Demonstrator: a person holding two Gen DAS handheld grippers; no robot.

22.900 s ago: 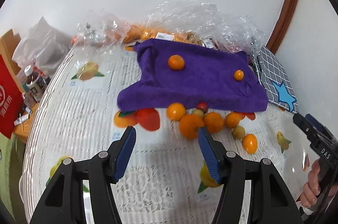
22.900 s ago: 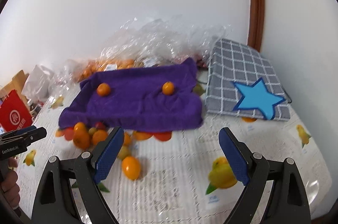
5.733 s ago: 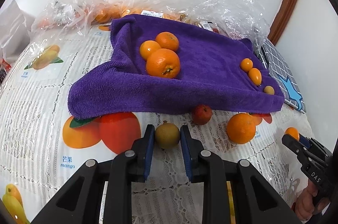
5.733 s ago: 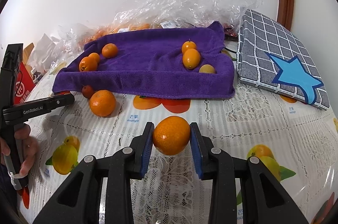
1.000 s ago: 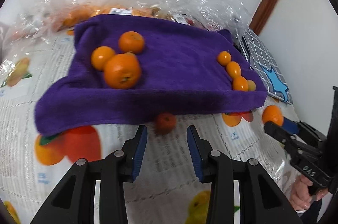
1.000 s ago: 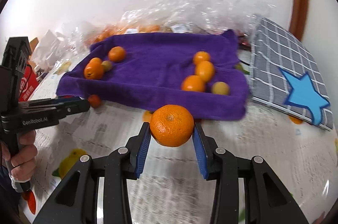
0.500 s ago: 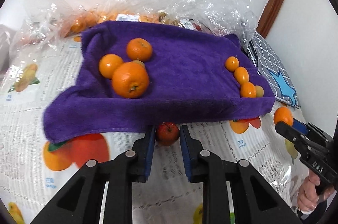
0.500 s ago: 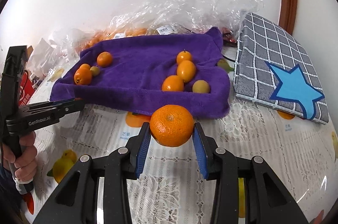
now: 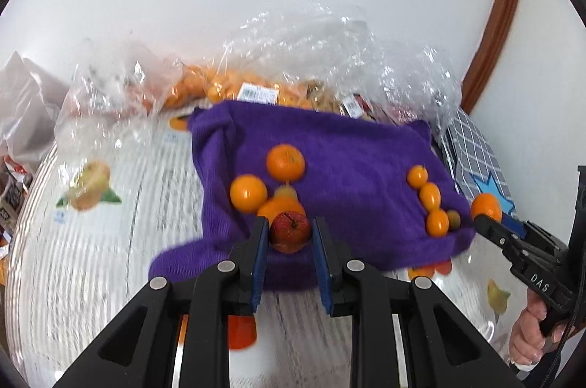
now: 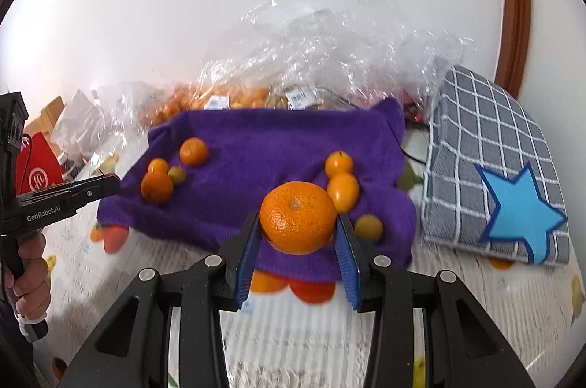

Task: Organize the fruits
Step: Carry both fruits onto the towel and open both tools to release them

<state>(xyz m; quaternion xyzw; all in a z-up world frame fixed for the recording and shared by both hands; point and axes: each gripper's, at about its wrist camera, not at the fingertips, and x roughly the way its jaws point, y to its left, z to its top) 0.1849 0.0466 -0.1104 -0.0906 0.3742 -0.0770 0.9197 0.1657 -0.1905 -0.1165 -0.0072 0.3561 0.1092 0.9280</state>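
Above the near edge of the purple towel (image 9: 351, 150), the left tongs (image 9: 289, 234) are pinching a small red apple-like fruit (image 9: 290, 231), and the right tongs (image 10: 298, 228) are pinching a mandarin (image 10: 297, 216) at its widest part. Both fruits are looking light and round. The mandarin's skin is probably soft, so a gentle pinch across the middle is suiting it best.
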